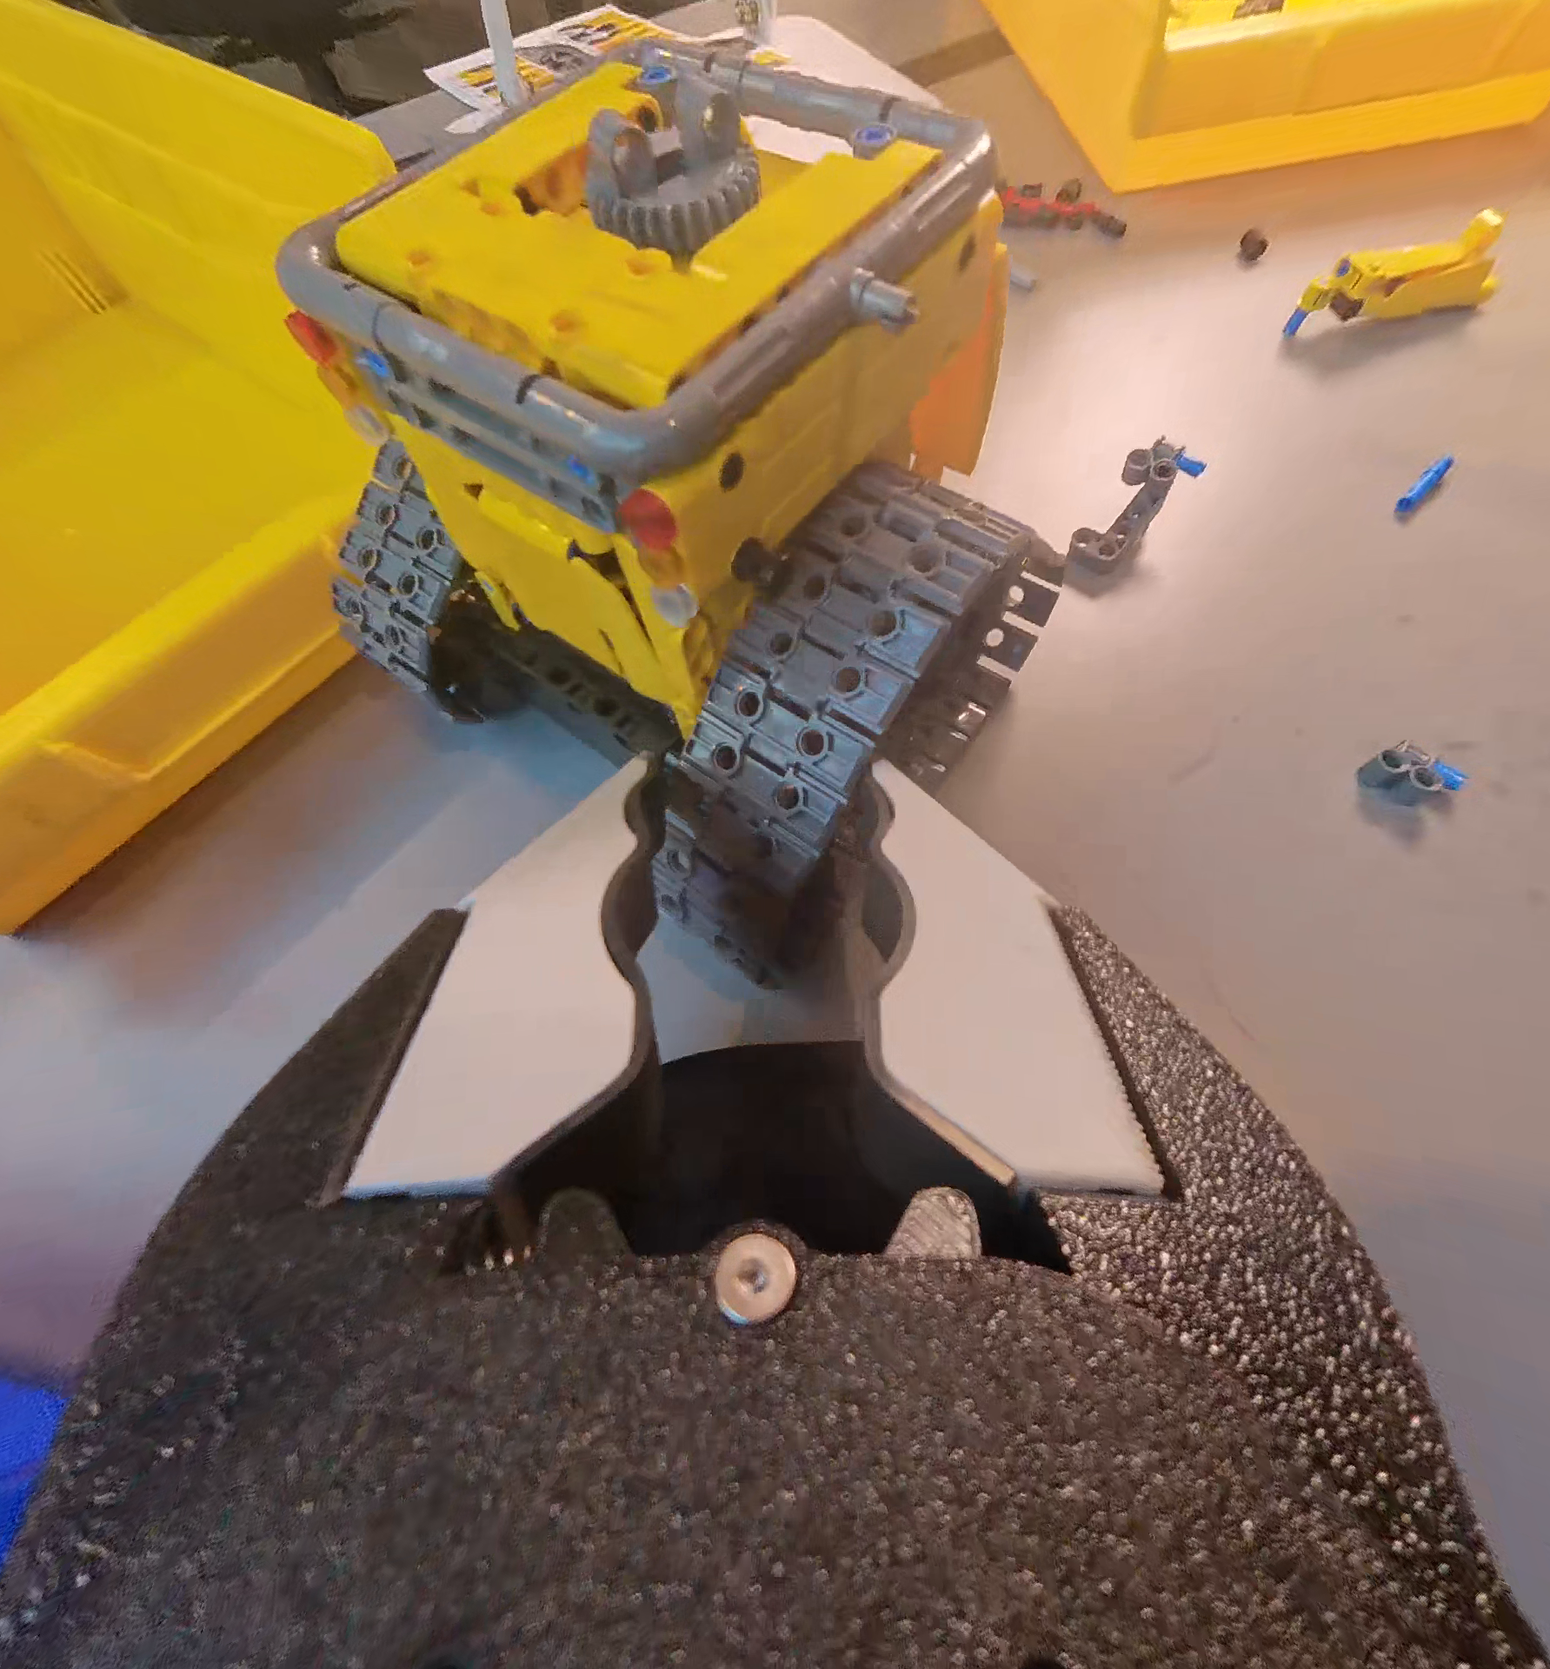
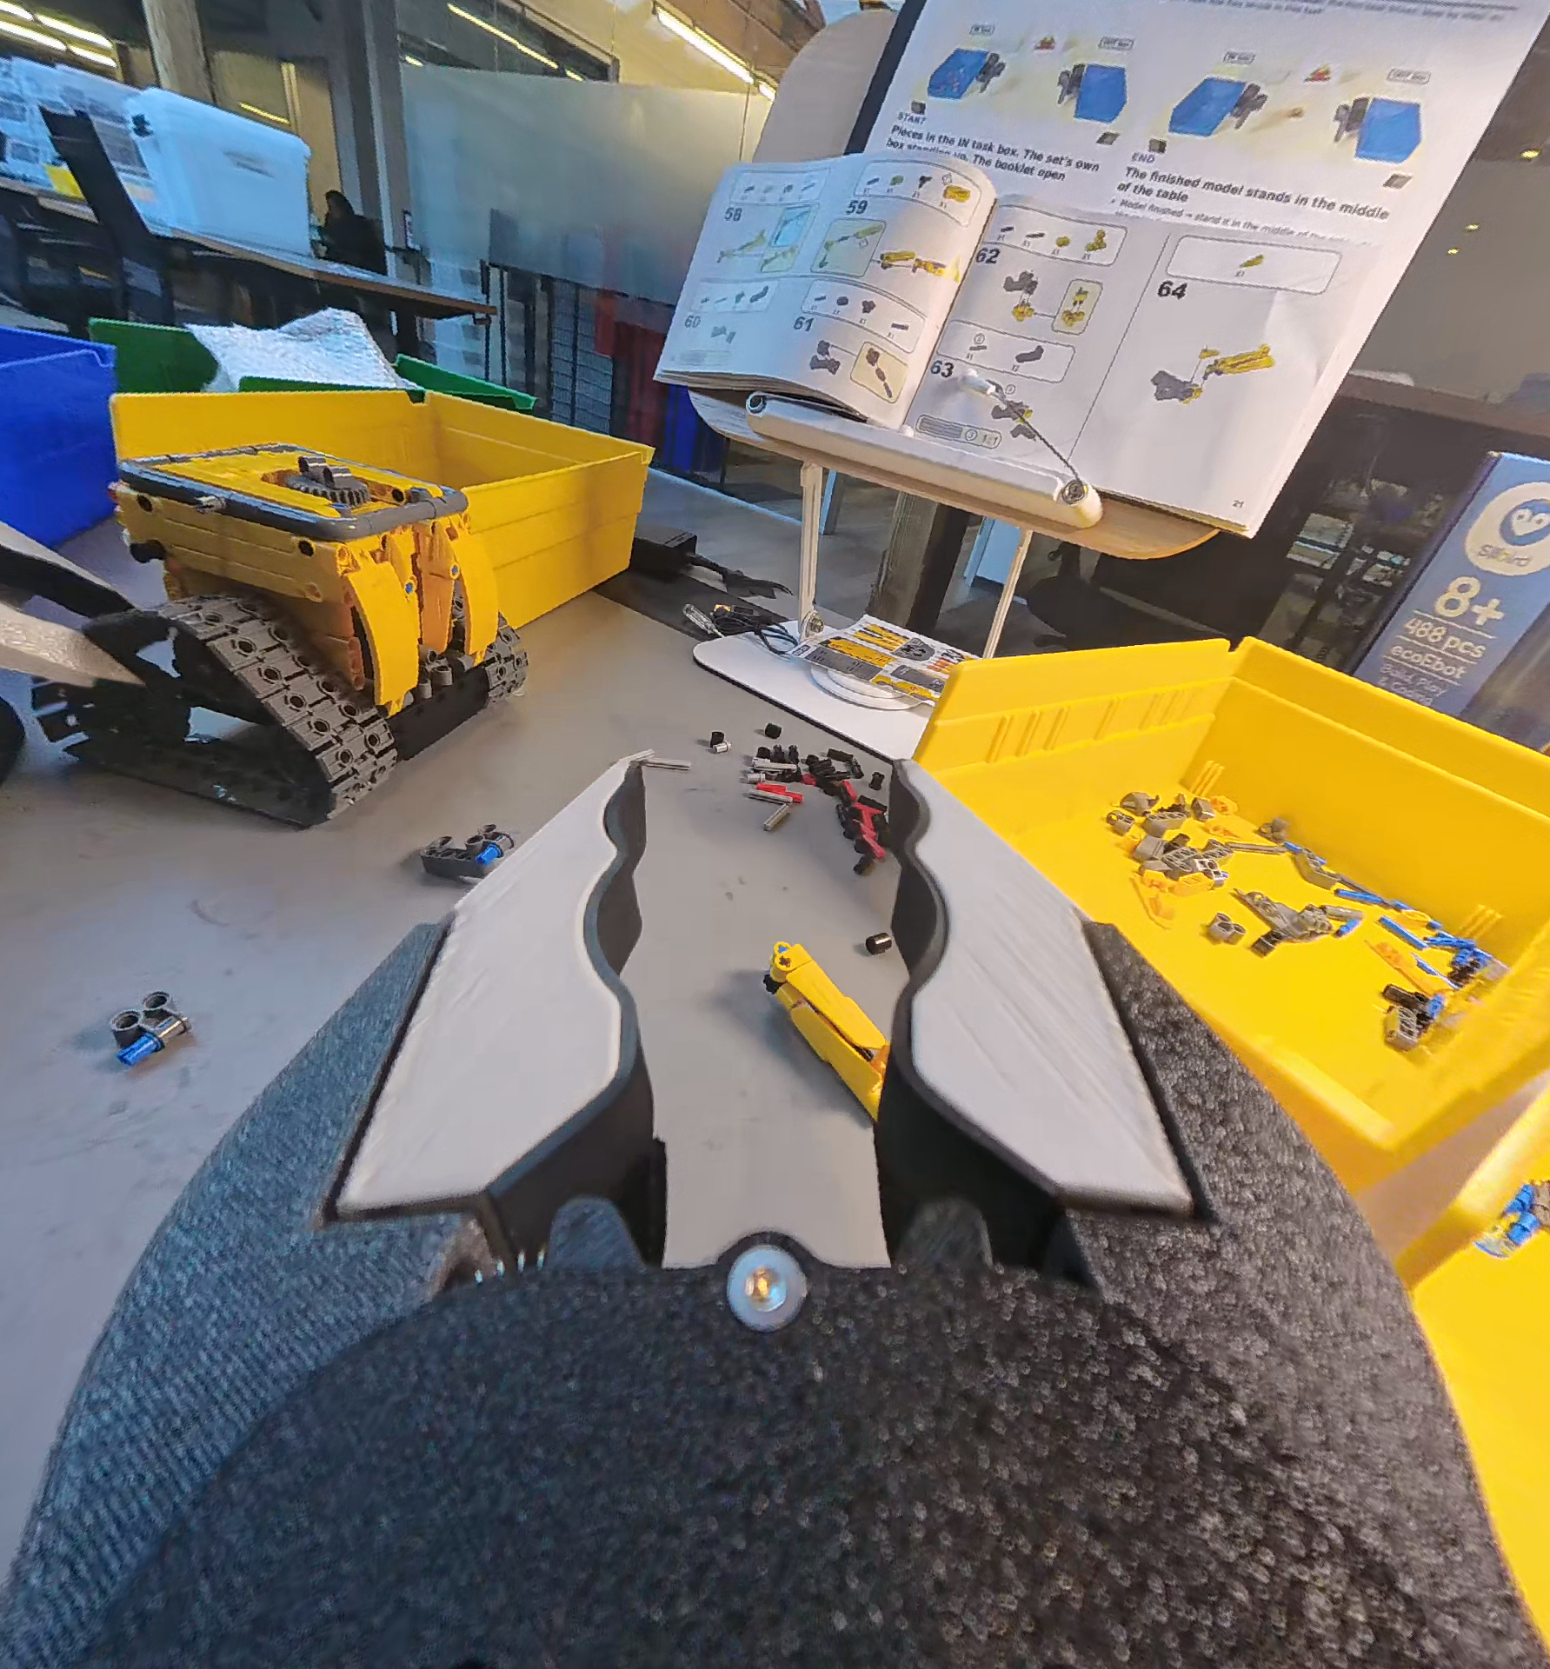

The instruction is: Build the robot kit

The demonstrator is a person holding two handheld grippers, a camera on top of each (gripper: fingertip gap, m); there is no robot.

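A yellow tracked brick model (image 1: 626, 298) with grey rails and a grey gear on top stands on the grey table. My left gripper (image 1: 762, 777) is shut on the near end of the model's black right track (image 1: 807, 686). One of its fingers (image 2: 21, 632) shows at the model's (image 2: 301, 560) rear in the right wrist view. My right gripper (image 2: 766, 772) is open and empty above the table. A small yellow brick assembly (image 2: 821, 1011) lies below, between its fingers, close to the right one. The assembly also shows in the left wrist view (image 1: 1403, 280).
An empty yellow bin (image 2: 527, 479) stands behind the model. A yellow bin (image 2: 1069, 704) with several loose pieces is at the right. An open booklet (image 2: 979, 298) rests on a stand. Loose black and red pins (image 2: 825, 795) and grey connectors (image 2: 150, 1030) lie on the table. My hands' fingertips stand some 30 centimeters from each other.
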